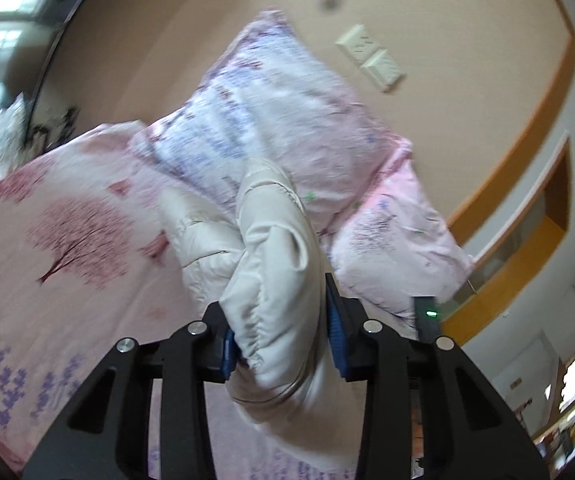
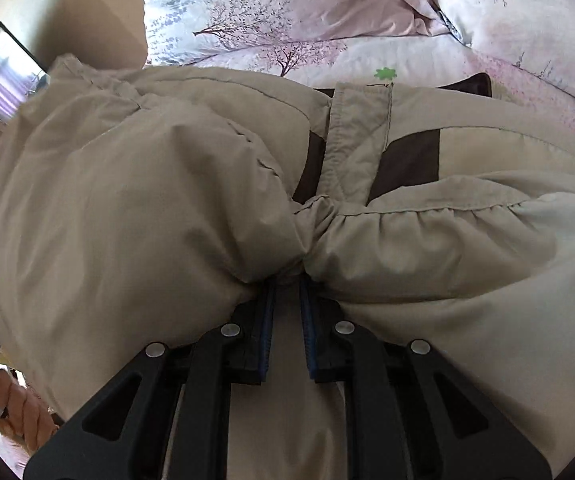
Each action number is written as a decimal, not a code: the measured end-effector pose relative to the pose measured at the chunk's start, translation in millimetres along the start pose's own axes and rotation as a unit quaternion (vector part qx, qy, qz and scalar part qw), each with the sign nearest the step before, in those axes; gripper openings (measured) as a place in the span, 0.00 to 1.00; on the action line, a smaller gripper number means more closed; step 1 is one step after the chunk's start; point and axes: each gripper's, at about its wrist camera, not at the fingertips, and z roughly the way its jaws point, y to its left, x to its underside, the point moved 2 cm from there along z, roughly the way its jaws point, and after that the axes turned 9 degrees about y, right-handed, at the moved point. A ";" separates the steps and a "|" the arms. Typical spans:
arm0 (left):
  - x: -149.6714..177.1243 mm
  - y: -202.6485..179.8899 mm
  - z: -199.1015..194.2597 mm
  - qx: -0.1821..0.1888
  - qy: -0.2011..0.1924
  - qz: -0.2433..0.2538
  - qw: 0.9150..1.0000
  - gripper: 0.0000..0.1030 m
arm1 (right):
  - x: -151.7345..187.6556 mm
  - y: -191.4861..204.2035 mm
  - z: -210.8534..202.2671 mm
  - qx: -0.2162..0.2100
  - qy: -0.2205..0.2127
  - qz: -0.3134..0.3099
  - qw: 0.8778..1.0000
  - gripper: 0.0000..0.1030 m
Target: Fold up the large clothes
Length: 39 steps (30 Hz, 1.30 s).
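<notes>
The garment is a puffy beige padded jacket (image 2: 135,184) with dark brown lining at the collar (image 2: 407,156). In the left wrist view my left gripper (image 1: 283,344) is shut on a thick padded fold of the jacket (image 1: 275,272), lifted above the bed. In the right wrist view my right gripper (image 2: 287,292) is shut on a gathered bunch of the jacket near its elastic hem; the fingertips are buried in the fabric. The jacket fills most of the right wrist view.
A bed with a pink tree-print sheet (image 1: 59,240) lies below. Two floral pillows (image 1: 271,120) lean against the beige wall at the head, also in the right wrist view (image 2: 327,4). Wall switches (image 1: 371,56) are above. A wooden nook (image 1: 535,220) is right.
</notes>
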 end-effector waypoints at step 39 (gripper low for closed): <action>50.3 -197.2 46.6 0.160 0.032 0.237 0.958 0.40 | 60.6 -127.1 -102.6 0.001 -0.115 0.058 0.992 0.14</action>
